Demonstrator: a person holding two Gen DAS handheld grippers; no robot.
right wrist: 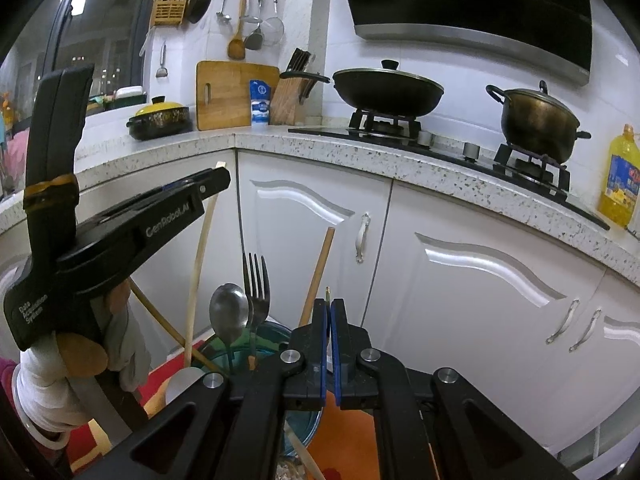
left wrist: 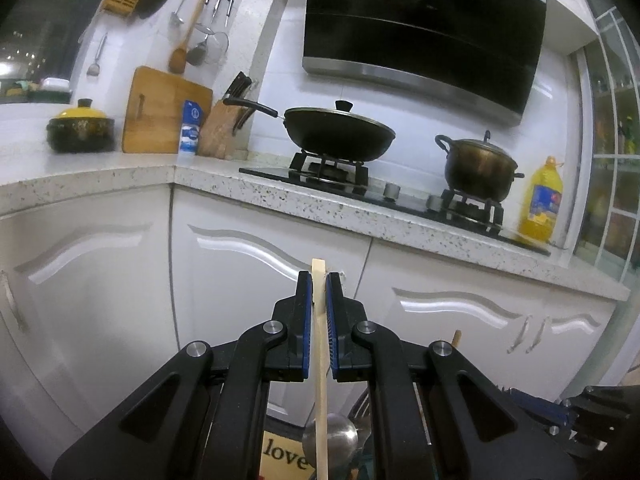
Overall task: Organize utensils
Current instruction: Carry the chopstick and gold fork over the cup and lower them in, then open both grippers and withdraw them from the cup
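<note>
My left gripper (left wrist: 319,280) is shut on a pale wooden handle (left wrist: 320,360) that stands upright between its blue pads. In the right wrist view the same gripper (right wrist: 218,182) comes in from the left in a gloved hand (right wrist: 120,344), and the pale handle (right wrist: 200,248) runs down to a whitish end beside a teal container (right wrist: 280,330). A metal spoon (right wrist: 229,312), a fork (right wrist: 256,280) and a brown wooden handle (right wrist: 318,276) stand in that container. My right gripper (right wrist: 330,308) is shut just right of it, with a thin yellowish tip (right wrist: 327,289) poking up between its pads.
White cabinet doors (right wrist: 480,280) fill the background under a speckled counter (right wrist: 360,160). A lidded wok (right wrist: 388,90), a pot (right wrist: 536,120) and an oil bottle (right wrist: 622,176) stand on it. Below lie an orange mat (right wrist: 344,440) and a "love" doormat (left wrist: 286,458).
</note>
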